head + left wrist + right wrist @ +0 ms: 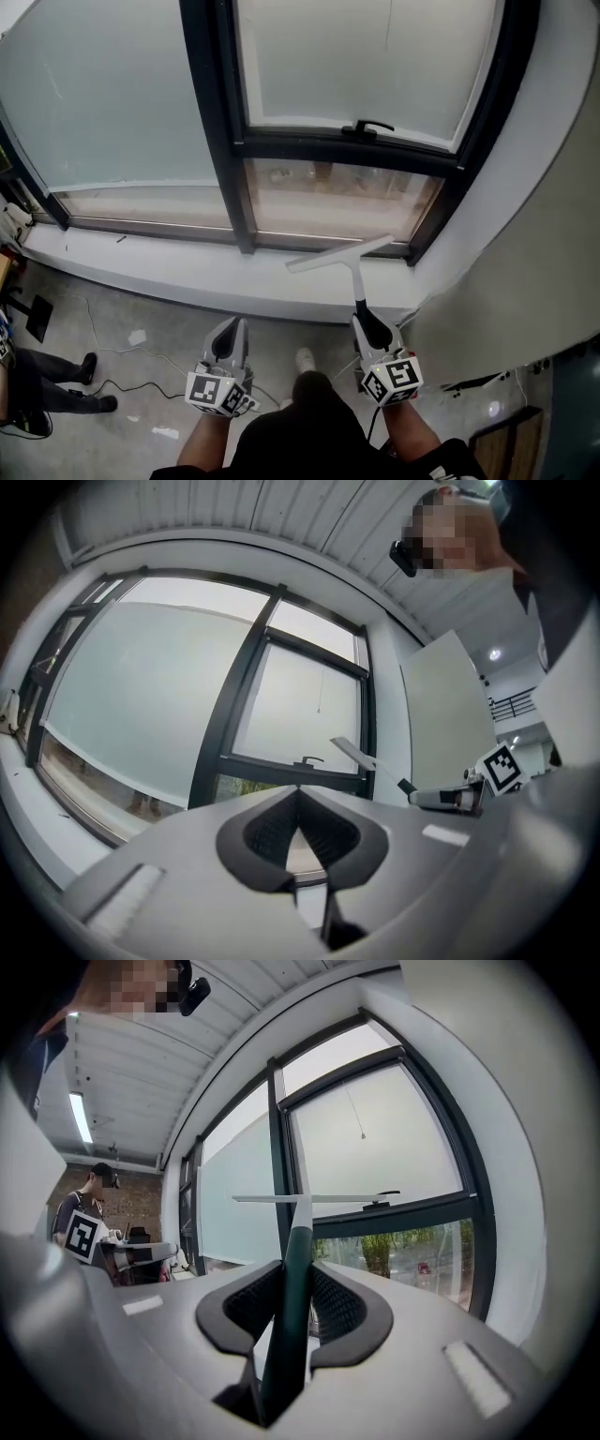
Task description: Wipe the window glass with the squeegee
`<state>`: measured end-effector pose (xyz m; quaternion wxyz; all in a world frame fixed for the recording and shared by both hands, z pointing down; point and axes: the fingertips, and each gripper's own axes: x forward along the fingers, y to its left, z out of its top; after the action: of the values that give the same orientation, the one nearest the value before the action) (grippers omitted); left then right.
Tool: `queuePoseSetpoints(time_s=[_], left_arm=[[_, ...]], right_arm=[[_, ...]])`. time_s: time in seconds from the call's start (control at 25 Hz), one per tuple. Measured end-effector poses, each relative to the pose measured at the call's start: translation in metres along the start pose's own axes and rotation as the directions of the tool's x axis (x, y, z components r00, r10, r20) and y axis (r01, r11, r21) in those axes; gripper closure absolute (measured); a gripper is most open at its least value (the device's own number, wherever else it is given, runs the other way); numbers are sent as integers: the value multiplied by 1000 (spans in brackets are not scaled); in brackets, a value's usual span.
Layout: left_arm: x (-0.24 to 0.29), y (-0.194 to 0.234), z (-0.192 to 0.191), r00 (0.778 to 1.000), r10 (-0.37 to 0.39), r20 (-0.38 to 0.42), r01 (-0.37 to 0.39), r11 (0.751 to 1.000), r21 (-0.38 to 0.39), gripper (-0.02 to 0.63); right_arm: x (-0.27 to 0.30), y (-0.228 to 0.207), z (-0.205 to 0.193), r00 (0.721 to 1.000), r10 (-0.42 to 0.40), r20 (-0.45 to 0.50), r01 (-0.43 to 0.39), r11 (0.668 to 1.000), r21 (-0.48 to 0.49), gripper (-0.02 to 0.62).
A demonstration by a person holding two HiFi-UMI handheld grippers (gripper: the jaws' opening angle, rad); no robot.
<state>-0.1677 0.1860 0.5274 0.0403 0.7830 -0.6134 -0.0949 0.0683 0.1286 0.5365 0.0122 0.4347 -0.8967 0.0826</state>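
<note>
Right hand-held gripper (367,323), lowest in the head view, jaws pinching the dark green grip of a white-bladed squeegee (339,254). Blade sits tilted, below the black lever window handle (367,127), over the clear lower pane (281,202); contact with the pane unclear. Left hand-held gripper (231,330), down-left of that handle: jaws pressed together, nothing between. Frosted window glass (366,56) above the handle.

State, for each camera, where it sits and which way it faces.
Head view: on the head, looking down at the window; left gripper, right gripper and forearms show.
Left gripper view: on that gripper, facing the window; its shut jaws show.
Right gripper view: likewise, along the squeegee it clamps.
All three share the squeegee.
</note>
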Motion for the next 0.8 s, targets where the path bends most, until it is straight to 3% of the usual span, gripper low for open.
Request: queuePoseSetpoints(time_s=[0.32,0.52,0.8], left_arm=[[72,45,4,996,84,12,-84,996,0,606],[141,41,16,998,51,33,-52,998,19,606],[222,22,10,998,-1,58,2,1000,-21,606]], right_arm=[[96,-38,18,998,61,8,-61,998,7,499],[137,-80,51,996,63,56,-62,998,-16,499],[159,-146,74,996,34,81,-30,998,-47,499]])
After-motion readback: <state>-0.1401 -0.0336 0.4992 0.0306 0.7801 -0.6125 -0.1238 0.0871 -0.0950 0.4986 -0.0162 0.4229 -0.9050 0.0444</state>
